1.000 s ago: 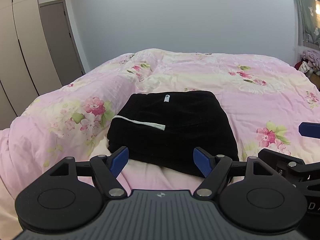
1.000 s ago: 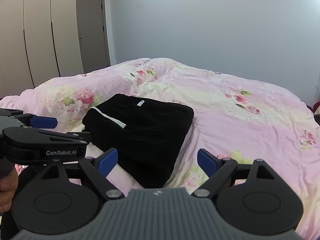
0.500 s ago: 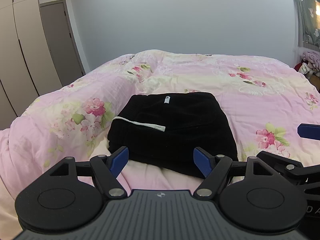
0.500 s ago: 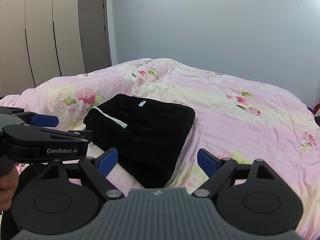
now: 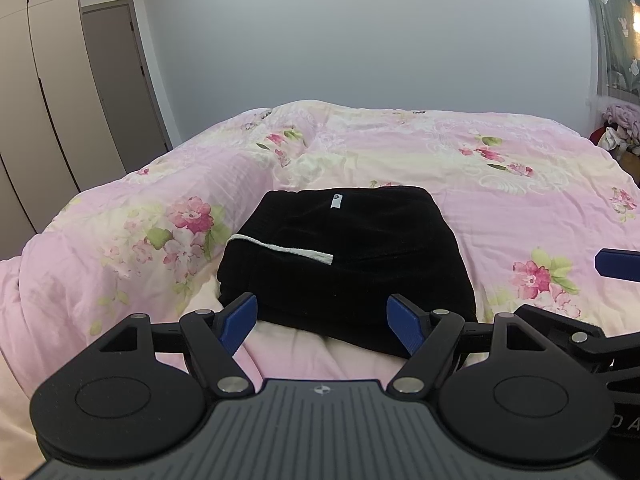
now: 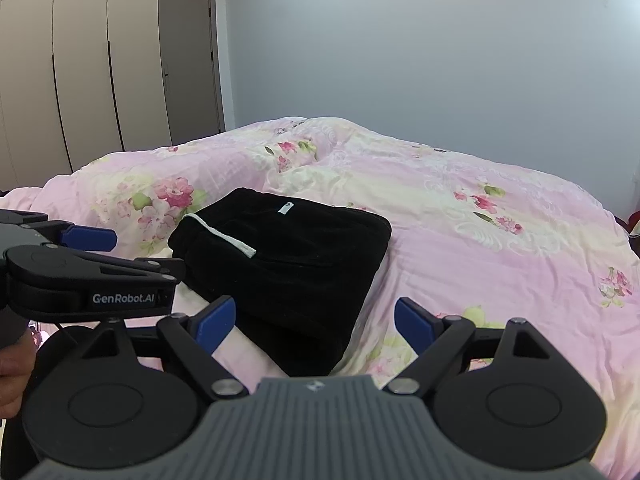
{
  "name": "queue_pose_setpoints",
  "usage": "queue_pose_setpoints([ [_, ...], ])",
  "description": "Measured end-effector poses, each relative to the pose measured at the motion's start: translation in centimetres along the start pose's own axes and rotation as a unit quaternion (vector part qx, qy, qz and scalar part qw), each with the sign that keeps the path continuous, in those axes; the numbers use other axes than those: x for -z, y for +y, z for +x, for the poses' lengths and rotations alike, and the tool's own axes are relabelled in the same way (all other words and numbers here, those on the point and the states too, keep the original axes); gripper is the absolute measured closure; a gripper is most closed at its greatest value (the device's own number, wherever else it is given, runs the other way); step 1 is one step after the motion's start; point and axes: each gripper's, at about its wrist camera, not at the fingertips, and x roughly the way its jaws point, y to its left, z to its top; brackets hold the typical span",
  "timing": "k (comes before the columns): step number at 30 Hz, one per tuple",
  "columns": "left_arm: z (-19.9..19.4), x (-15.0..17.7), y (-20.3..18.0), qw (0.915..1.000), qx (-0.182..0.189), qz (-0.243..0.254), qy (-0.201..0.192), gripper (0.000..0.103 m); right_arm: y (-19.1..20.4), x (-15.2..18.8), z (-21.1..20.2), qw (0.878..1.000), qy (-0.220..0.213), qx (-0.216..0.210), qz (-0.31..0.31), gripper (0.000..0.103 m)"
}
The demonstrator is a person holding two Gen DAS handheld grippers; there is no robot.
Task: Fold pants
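Black pants [image 5: 344, 256] lie folded into a compact rectangle on the pink floral bedspread [image 5: 500, 200], with a white drawstring across the top and a small white label near the far edge. My left gripper [image 5: 324, 316] hovers just short of the near edge of the pants, open, nothing between its blue pads. In the right wrist view the same pants [image 6: 288, 264] lie ahead and to the left. My right gripper [image 6: 316, 320] is open above their near right corner, holding nothing. The left gripper's body [image 6: 88, 280] shows at the left there.
The bedspread [image 6: 480, 240] covers the whole bed, rumpled towards the far side. Tall beige wardrobe doors [image 6: 60, 80] and a grey door [image 6: 192, 64] stand at the left. A green curtain [image 5: 616, 32] and piled clothes [image 5: 620, 128] are at the far right. A hand [image 6: 12, 372] holds the left gripper.
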Motion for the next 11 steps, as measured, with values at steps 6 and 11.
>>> queue_pose_setpoints([
  [6,-0.08,0.08,-0.01,1.0000,-0.002,0.005,-0.004,0.016,0.02,-0.05,-0.03,1.000,0.000,0.000,-0.002,0.019],
  [11,-0.24,0.06,0.10,1.0000,-0.004,-0.002,-0.005,0.016,0.03,-0.09,-0.06,1.000,0.000,0.000,-0.003,0.019],
])
